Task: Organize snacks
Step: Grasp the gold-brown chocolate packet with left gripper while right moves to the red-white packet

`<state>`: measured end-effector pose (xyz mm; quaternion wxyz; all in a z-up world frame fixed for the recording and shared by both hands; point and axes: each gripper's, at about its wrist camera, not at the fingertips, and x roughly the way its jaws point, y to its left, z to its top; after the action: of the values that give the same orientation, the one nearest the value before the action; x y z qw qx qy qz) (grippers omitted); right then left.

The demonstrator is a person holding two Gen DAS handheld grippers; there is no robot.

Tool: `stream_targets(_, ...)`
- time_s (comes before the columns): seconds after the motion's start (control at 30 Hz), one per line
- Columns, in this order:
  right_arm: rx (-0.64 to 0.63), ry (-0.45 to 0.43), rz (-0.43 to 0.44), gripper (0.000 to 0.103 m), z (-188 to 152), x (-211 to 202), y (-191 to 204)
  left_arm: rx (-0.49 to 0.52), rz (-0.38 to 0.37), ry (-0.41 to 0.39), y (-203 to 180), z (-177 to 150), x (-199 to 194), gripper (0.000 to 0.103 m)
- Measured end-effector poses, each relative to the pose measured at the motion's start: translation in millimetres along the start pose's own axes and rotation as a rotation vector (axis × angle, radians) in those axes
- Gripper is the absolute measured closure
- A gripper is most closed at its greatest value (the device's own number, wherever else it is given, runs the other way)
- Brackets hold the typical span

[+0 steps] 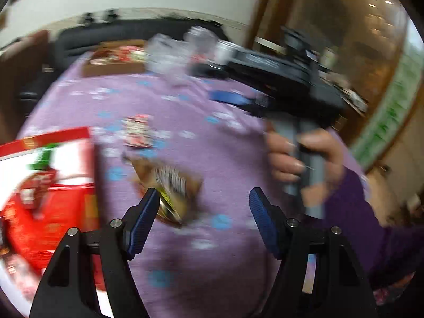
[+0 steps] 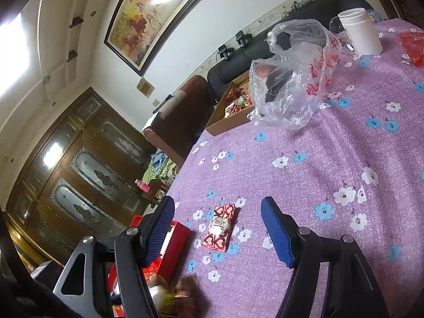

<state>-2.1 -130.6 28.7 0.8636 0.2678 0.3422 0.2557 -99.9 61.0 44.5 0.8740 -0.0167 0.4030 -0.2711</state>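
A brown and gold snack packet (image 1: 169,193) lies on the purple flowered tablecloth (image 1: 212,132), just ahead of my left gripper (image 1: 204,198), which is open and empty above it. A small red packet with hearts (image 1: 137,131) lies farther out; it also shows in the right wrist view (image 2: 220,228). My right gripper (image 2: 217,209) is open and empty, hovering over that red packet. In the left wrist view the right gripper (image 1: 230,98) is held in a hand at the right. A red box (image 1: 45,185) sits at the left; it also shows in the right wrist view (image 2: 172,249). The left wrist view is blurred.
A crumpled clear plastic bag (image 2: 294,74) stands mid-table. Behind it is a cardboard box of red snacks (image 2: 233,111). A white cup (image 2: 360,30) and a red wrapper (image 2: 412,47) are at the far right. A chair (image 2: 182,122) and a wooden cabinet (image 2: 74,159) are beyond the table edge.
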Motion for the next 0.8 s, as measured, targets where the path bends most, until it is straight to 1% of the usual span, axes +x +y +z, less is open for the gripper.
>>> stream_targets(0.07, 0.002, -0.001, -0.012, 0.033, 0.6, 1.0, -2.2, -0.032, 0.015, 0.034, 6.5, -4.9, 12.3, 0.033)
stream_targets(0.13, -0.001, -0.007, -0.023, 0.033, 0.9, 0.7, -3.7, -0.109, 0.033, 0.053, 22.1, -10.8, 17.6, 0.033)
stream_targets(0.17, 0.0, -0.006, -0.026, 0.033, 1.0, 1.3, -4.0, -0.164, 0.025, 0.064, 31.9, -13.7, 19.7, 0.033)
stream_targets(0.2, 0.001, 0.0, -0.028, 0.033, 1.2, 2.6, -4.4, -0.191, 0.021, 0.067, 36.5, -14.6, 19.9, 0.033)
stream_targets(0.27, 0.004, 0.003, -0.035, 0.033, 1.5, 3.5, -5.4, -0.196, 0.045, 0.064, 36.2, -14.3, 19.5, 0.033)
stream_targets(0.37, 0.011, -0.018, -0.041, 0.033, 3.2, -1.6, -7.4, -0.151, 0.064, 0.07, 23.1, -8.2, 26.3, 0.033)
stream_targets(0.43, 0.021, -0.035, -0.049, 0.033, 4.9, -5.8, -9.7, -0.144, 0.079, 0.084, 17.6, -0.5, 34.0, 0.033)
stream_targets(0.63, 0.045, -0.067, -0.061, 0.033, 9.3, -15.2, -15.5, -0.219, 0.016, 0.157, 22.3, 14.3, 69.0, 0.033)
stream_targets(0.73, 0.04, -0.078, -0.069, 0.033, 11.0, -19.4, -14.9, -0.271, -0.038, 0.156, 26.7, 19.3, 80.1, 0.033)
stream_targets(0.8, 0.054, -0.085, -0.058, 0.033, 11.9, -22.8, -16.9, -0.283, -0.044, 0.152, 26.1, 22.6, 85.9, 0.033)
